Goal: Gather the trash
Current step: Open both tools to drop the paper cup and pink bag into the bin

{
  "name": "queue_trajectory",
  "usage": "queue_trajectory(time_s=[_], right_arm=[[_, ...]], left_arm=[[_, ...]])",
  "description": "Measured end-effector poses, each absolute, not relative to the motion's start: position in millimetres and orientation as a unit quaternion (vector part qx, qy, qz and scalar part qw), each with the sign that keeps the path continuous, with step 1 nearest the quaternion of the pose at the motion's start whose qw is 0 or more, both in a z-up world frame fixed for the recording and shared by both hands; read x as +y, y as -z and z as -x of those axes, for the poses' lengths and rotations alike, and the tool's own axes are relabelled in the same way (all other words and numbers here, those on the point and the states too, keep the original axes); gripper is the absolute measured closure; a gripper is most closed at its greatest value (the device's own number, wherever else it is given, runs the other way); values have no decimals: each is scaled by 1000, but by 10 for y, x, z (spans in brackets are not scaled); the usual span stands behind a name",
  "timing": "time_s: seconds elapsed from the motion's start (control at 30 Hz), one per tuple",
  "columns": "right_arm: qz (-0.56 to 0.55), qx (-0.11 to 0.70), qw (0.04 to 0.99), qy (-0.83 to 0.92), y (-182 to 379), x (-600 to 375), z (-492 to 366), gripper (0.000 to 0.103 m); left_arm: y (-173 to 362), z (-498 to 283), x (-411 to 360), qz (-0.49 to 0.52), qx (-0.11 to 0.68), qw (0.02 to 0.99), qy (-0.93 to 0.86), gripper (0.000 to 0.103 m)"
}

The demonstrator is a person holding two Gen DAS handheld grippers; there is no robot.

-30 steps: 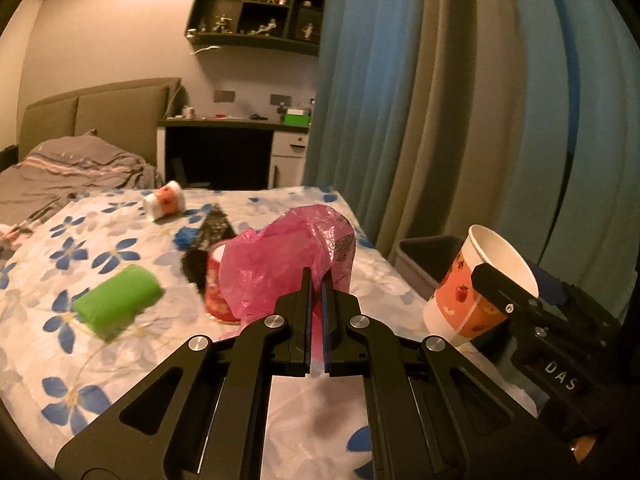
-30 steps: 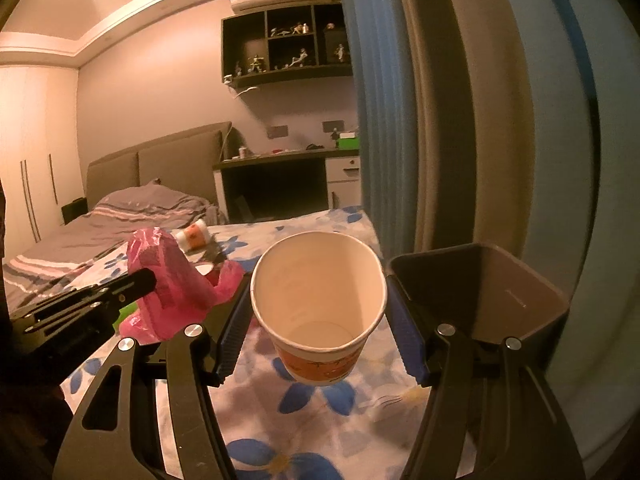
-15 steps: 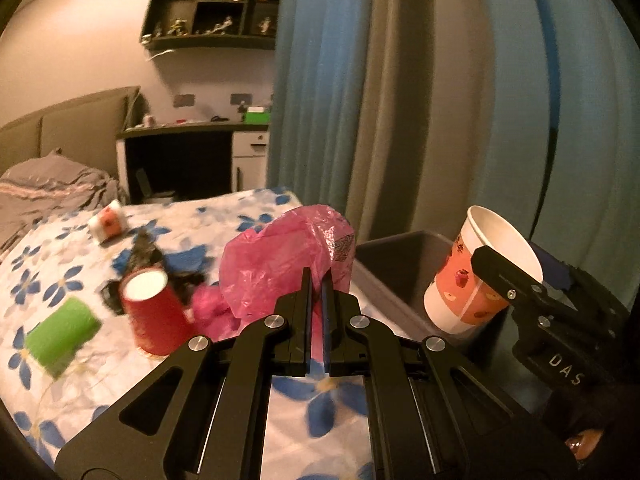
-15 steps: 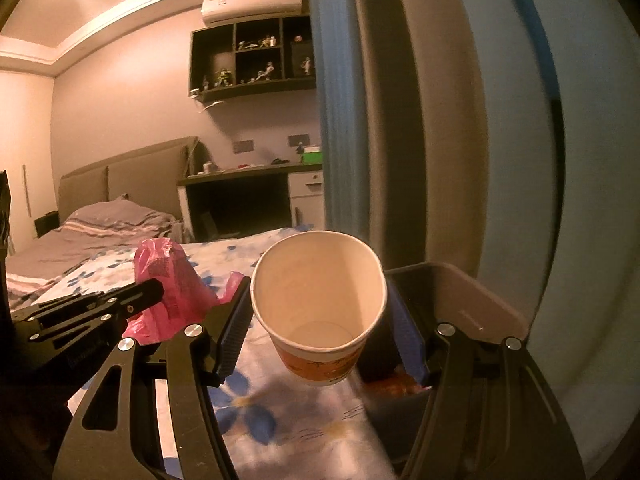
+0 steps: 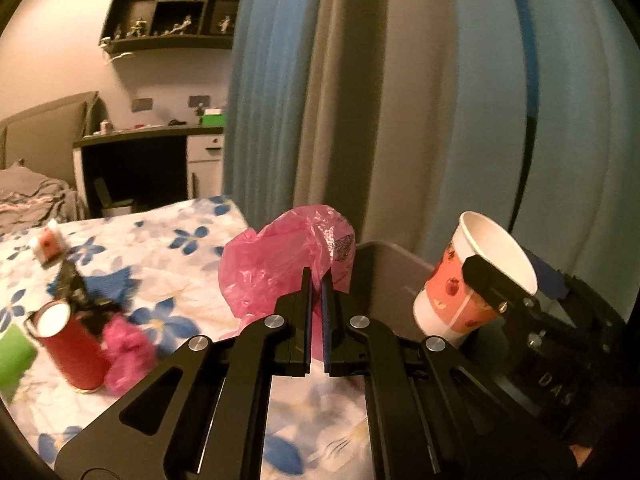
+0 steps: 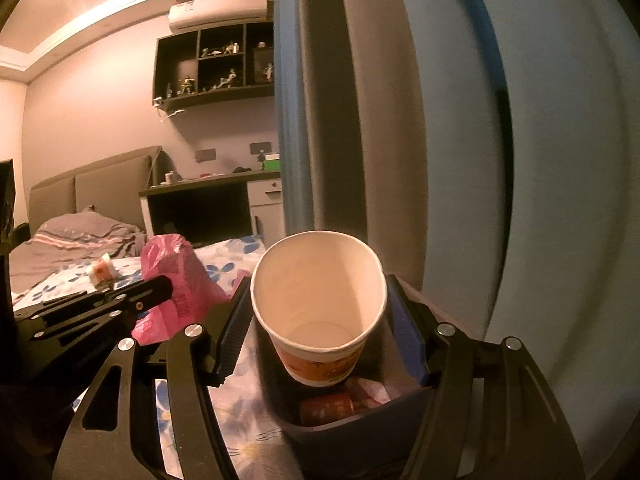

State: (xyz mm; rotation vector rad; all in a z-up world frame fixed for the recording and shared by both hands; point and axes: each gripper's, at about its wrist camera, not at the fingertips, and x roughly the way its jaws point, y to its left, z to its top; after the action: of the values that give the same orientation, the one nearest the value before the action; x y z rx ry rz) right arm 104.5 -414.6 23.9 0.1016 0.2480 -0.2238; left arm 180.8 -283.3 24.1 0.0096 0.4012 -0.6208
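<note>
My left gripper (image 5: 317,280) is shut on a crumpled pink plastic bag (image 5: 280,264), held above the bed near the dark bin (image 5: 384,256). The bag also shows in the right wrist view (image 6: 176,280). My right gripper (image 6: 320,320) is shut on an orange-printed paper cup (image 6: 320,304), upright and empty, held over the bin (image 6: 360,424), which holds some trash. The cup also shows at the right of the left wrist view (image 5: 472,280).
On the flowered bedsheet (image 5: 168,264) lie a red cup (image 5: 68,344), a pink wad (image 5: 128,348), a green roll (image 5: 12,352), a dark wrapper (image 5: 72,284) and a small carton (image 5: 48,240). Blue and grey curtains (image 5: 360,100) hang behind the bin.
Both grippers have swung right with their loads, from over the bed to the bin. The cup now hangs over the bin opening.
</note>
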Motion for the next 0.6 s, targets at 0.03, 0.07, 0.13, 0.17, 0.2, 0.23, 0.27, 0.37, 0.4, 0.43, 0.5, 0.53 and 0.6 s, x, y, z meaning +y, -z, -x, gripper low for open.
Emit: queue_trajectory(time_s=[0.03,0.07,0.13,0.17,0.2,0.23,0.27,0.37,0.4,0.43,0.5,0.53,0.6], right_arm=[[-52,124,984,114,-233,-4177,-1055,40],[-54,124,984,116,-228,-4194,-1063,40],[-54,125,983,121,-221,-4234,-1091,40],[-54,124,983,122,-215,-4242,-1096,40],[-53,124,983,124,-207,-4253,-1101,40],[-52,124,983,125,-203,-4257,-1101,40],[-49,124,983,127,-199,-4257,-1110,40],[-44,126,982,133,-171,-4280,-1127,40],[-44,127,982,136,-162,-4291,-1134,40],[-44,128,981,137,-152,-4308,-1144,40],[-48,131,981,138,-139,-4347,-1171,40],[-47,132,980,141,-133,-4359,-1186,40],[-47,134,979,144,-130,-4379,-1199,40]], left_arm=[[-238,-1816,-2880,-7,194,932,307,100],[-228,-1827,-2941,-10,191,931,312,100],[-190,-1865,-3056,-16,190,929,318,100],[-170,-1885,-3092,-17,192,928,320,100],[-143,-1913,-3136,-18,193,927,321,100],[-116,-1940,-3175,-18,194,926,323,100],[-103,-1950,-3202,-19,193,926,323,100],[-38,-1997,-3278,-17,195,923,332,100],[-21,-2012,-3288,-16,196,922,334,100],[3,-2033,-3308,-15,198,920,338,100],[40,-2080,-3338,-14,201,918,341,100],[60,-2098,-3358,-14,204,916,345,100],[82,-2115,-3393,-17,203,914,351,100]])
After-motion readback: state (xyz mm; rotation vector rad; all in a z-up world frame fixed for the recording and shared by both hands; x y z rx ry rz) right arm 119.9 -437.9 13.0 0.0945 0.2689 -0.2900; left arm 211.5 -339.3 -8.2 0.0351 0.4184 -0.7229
